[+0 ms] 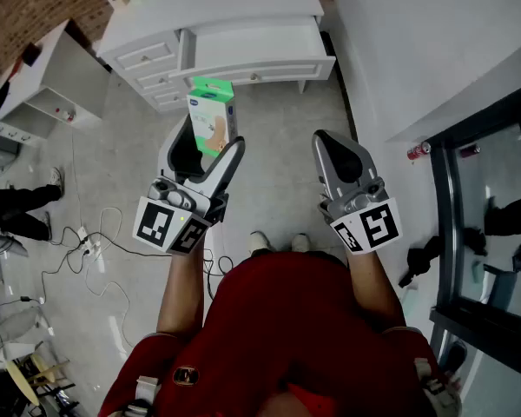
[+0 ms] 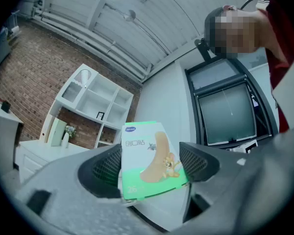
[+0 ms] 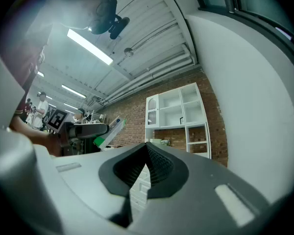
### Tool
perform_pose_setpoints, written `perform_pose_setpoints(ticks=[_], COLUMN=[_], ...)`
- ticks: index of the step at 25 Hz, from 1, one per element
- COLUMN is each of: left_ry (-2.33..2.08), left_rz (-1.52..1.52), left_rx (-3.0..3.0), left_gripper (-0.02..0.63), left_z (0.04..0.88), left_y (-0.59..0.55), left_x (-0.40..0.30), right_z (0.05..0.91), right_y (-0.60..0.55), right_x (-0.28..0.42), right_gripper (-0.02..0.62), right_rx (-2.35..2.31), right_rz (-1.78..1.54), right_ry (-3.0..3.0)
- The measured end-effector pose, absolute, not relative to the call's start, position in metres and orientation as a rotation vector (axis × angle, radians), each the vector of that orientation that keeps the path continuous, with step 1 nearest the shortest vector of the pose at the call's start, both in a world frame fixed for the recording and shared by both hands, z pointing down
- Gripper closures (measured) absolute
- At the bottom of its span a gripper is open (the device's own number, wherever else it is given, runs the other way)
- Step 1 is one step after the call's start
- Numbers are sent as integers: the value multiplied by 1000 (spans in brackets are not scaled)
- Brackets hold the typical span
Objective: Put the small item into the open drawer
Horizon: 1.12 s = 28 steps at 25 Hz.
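The left tool grips a green-and-white box just short of the open drawer, while the right tool is clenched empty alongside.

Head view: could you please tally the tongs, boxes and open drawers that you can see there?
Tongs: 2 (left tongs, right tongs)
Plaster box: 1
Open drawer: 1
Total: 4

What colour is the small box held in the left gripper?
The box is white with a green lower band; clearest in the left gripper view.
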<state>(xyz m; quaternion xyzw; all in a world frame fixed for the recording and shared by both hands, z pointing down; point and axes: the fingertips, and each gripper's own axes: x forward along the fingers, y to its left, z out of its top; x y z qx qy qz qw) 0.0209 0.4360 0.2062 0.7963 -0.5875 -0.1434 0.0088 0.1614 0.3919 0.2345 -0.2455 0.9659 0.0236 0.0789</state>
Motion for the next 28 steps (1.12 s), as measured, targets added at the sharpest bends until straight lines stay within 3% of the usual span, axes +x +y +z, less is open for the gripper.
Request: perform_pose_setpoints(ticks=[10, 18, 28], left_ry=[-1830, -1844, -1871], left_rz=[-512, -497, -487], left_rx=[2462, 2480, 2443], left_gripper=[236, 236, 236], left_z=[212, 219, 224], left_y=[436, 449, 398], left_x=[8, -51, -79], right_z=[243, 243, 250], right_y=[389, 398, 333], right_x=[153, 98, 75], right_gripper=[583, 583, 583], right_rx=[-742, -754, -756], right_rz=[48, 67, 53], right_ry=[2871, 2900, 2888])
